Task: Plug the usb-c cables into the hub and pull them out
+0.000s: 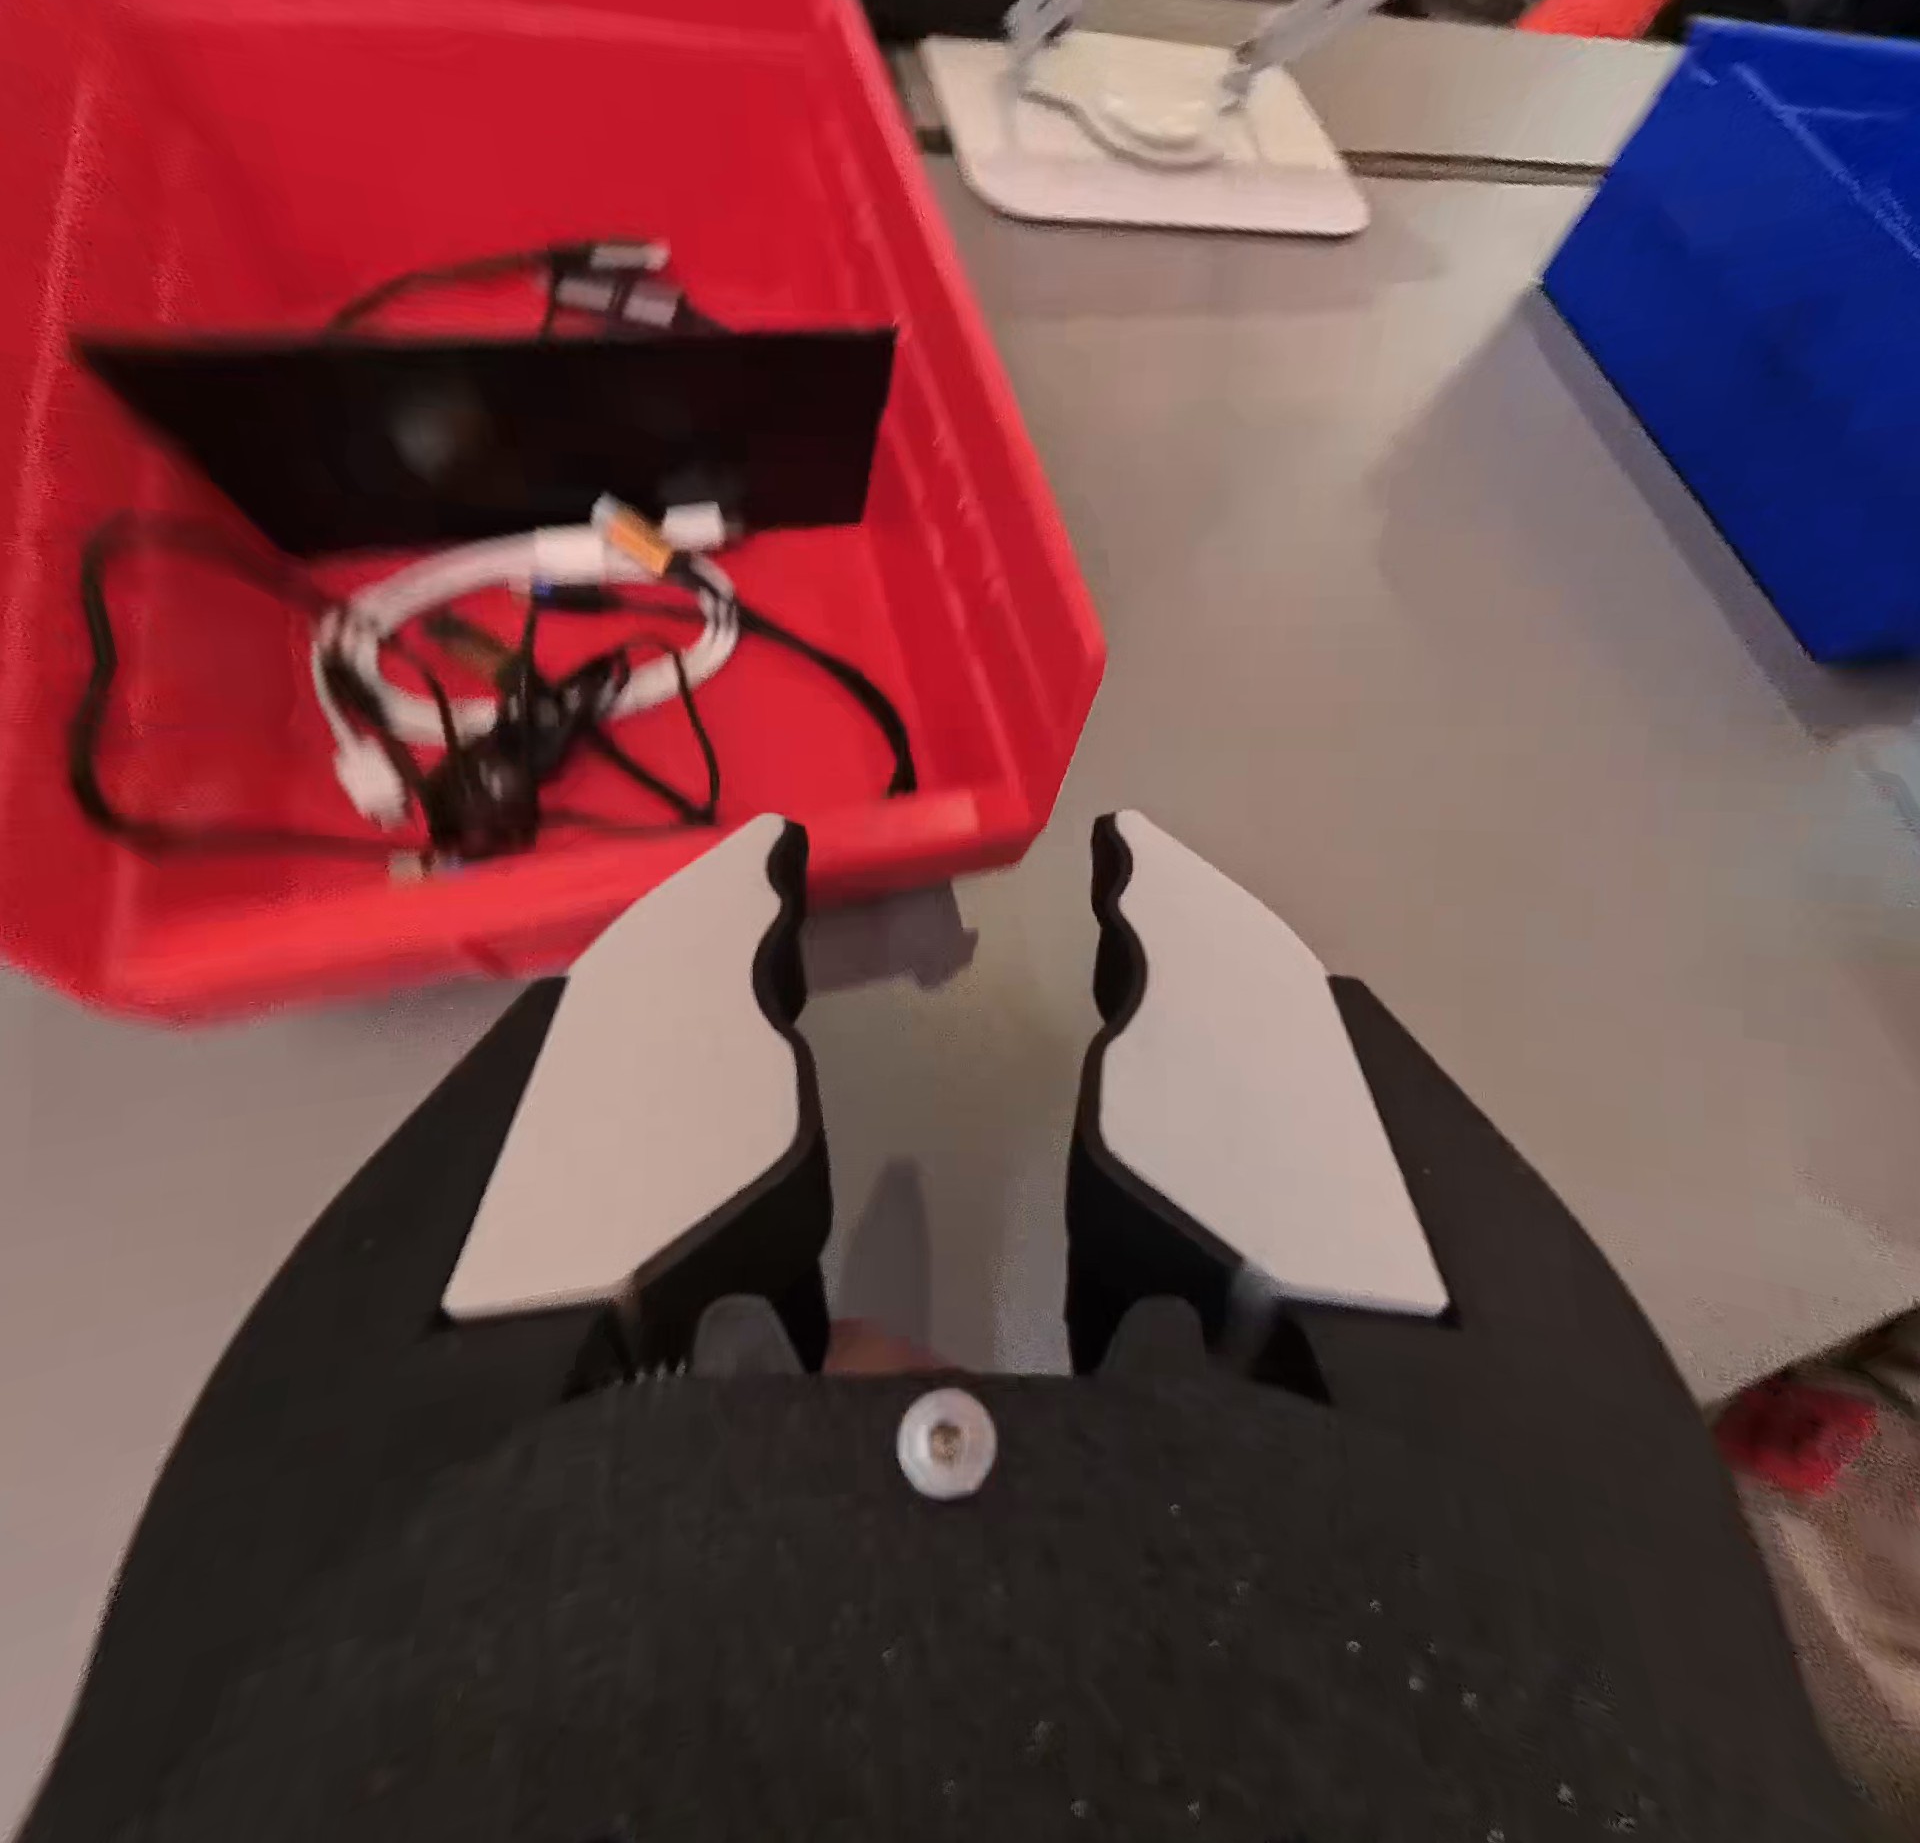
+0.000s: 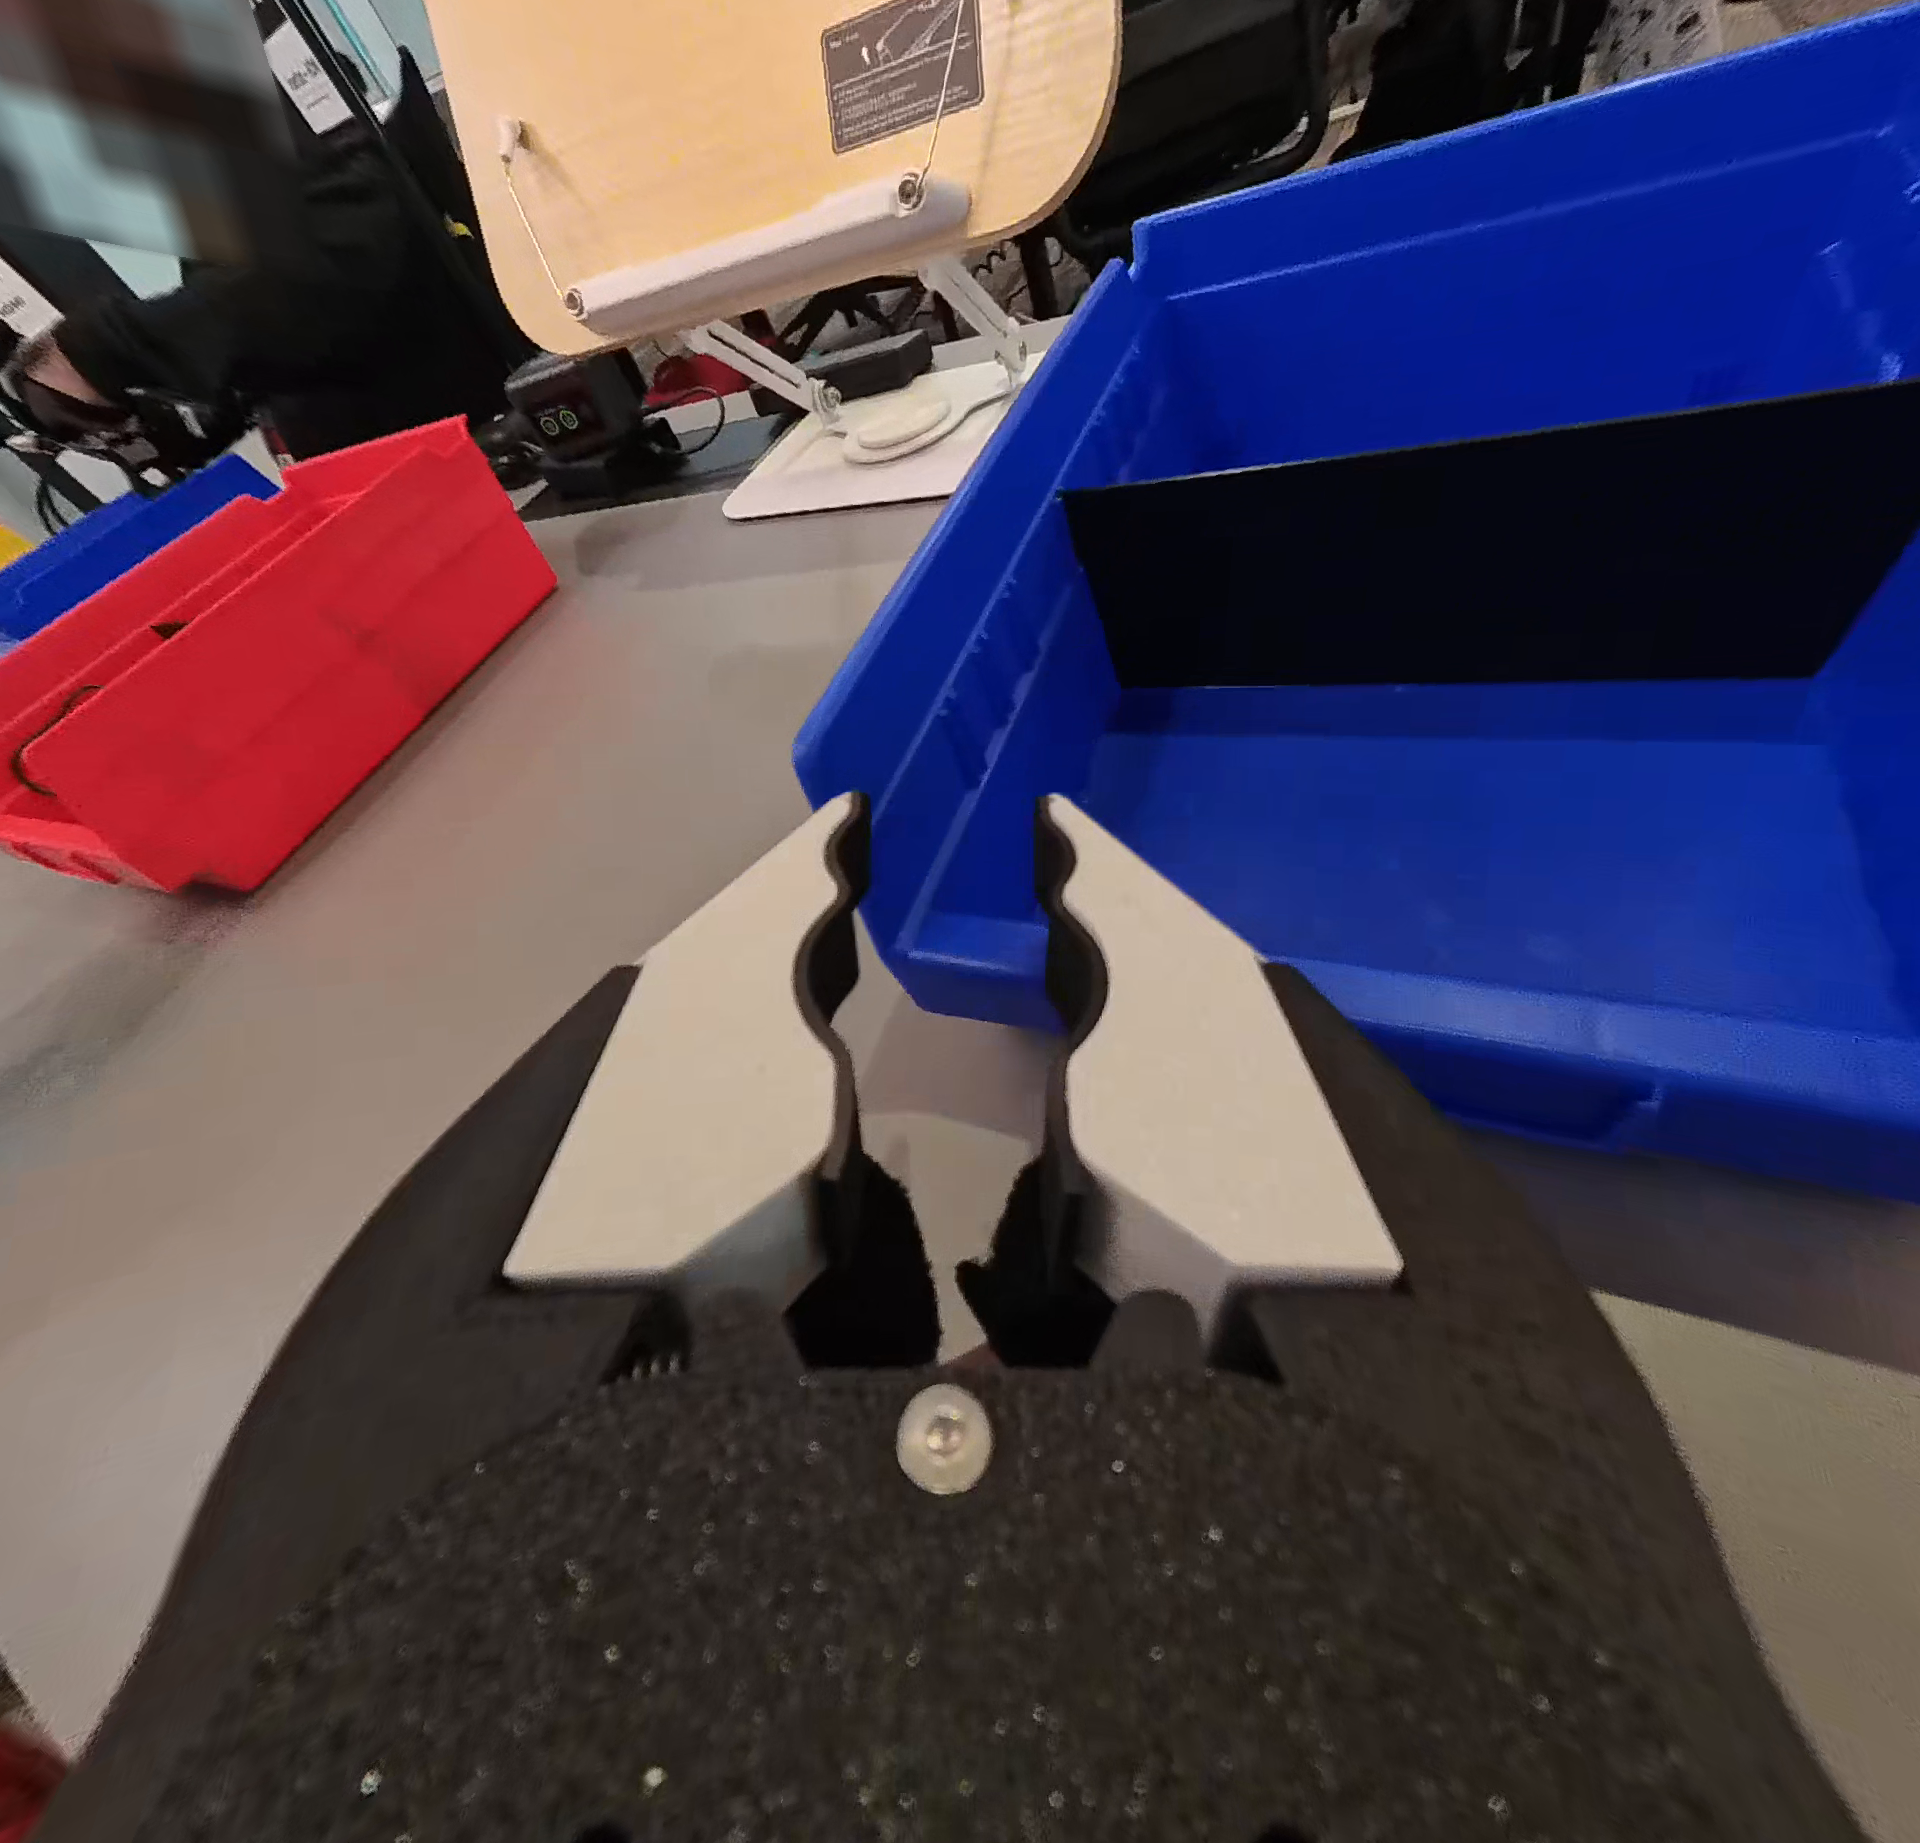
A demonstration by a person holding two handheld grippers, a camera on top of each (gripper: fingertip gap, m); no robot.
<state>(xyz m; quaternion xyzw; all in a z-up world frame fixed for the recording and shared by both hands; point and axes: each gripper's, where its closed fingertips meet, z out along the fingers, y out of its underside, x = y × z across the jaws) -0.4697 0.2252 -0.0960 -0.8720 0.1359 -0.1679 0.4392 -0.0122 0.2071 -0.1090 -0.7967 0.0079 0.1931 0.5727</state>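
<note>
While both grippers gape, one red bin (image 1: pixel 935 505), tangled cables (image 1: pixel 520 671), one blue bin (image 2: pixel 1455 858).

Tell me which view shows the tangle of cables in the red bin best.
The left wrist view: it looks down into the red bin, showing the white and black cables piled in front of the black divider. The right wrist view sees the bin from outside, with only a black cable loop at its edge.

Glossy plastic red bin (image 1: pixel 935 422); seemingly matt grey table (image 1: pixel 1351 650).
</note>
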